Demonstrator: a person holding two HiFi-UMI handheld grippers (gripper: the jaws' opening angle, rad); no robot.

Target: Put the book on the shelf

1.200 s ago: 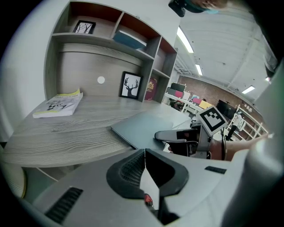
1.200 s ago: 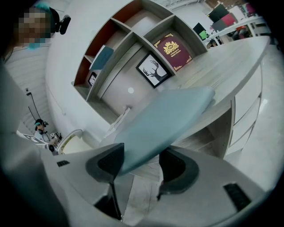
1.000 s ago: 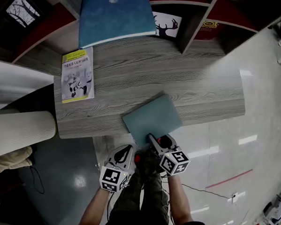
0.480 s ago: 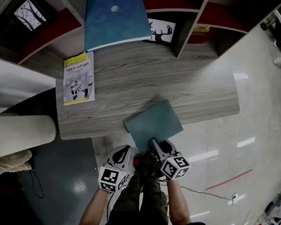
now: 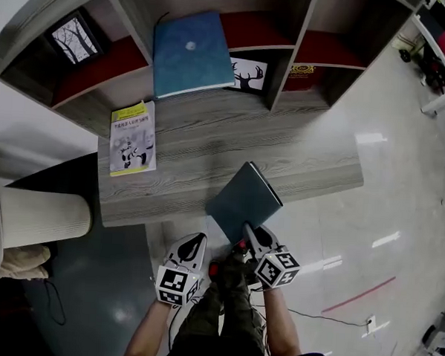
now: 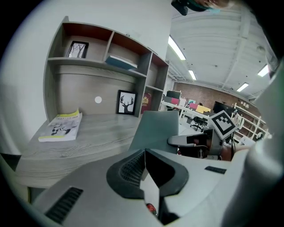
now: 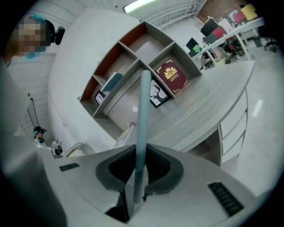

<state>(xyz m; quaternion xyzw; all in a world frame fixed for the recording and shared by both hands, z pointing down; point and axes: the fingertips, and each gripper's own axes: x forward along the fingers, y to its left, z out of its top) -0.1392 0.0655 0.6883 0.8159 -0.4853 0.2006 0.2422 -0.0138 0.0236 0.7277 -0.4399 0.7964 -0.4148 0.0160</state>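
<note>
Against the wall at the top of the head view stands a shelf unit [image 5: 287, 54], open-fronted, with red surfaces inside its compartments. Below it runs a grey wood-grain table [image 5: 306, 152], and to the left of the table lies a white ribbed cylinder [image 5: 38, 220].

A large blue book [image 5: 190, 53] lies flat on one shelf and juts out past its front edge. The grey-green book [image 5: 244, 199], the one to be shelved, is at the near edge of the table, tipped up at a slant with its lower corner toward the person. From above, its far corner seems to be off the tabletop, though this is not certain. A yellow booklet [image 5: 133, 137] lies flat on the left part of the table, well apart from it. A deer picture [image 5: 245, 73], a tree picture [image 5: 73, 38] and a red book [image 5: 298, 75] stand in separate compartments.

The right gripper [image 7: 138, 153] has just been closing its jaws, and they now pinch the thin edge of the grey-green book, which rises straight up between the pads. The left gripper [image 6: 144, 153] sits just beside it with its jaws together and nothing between them.
</note>
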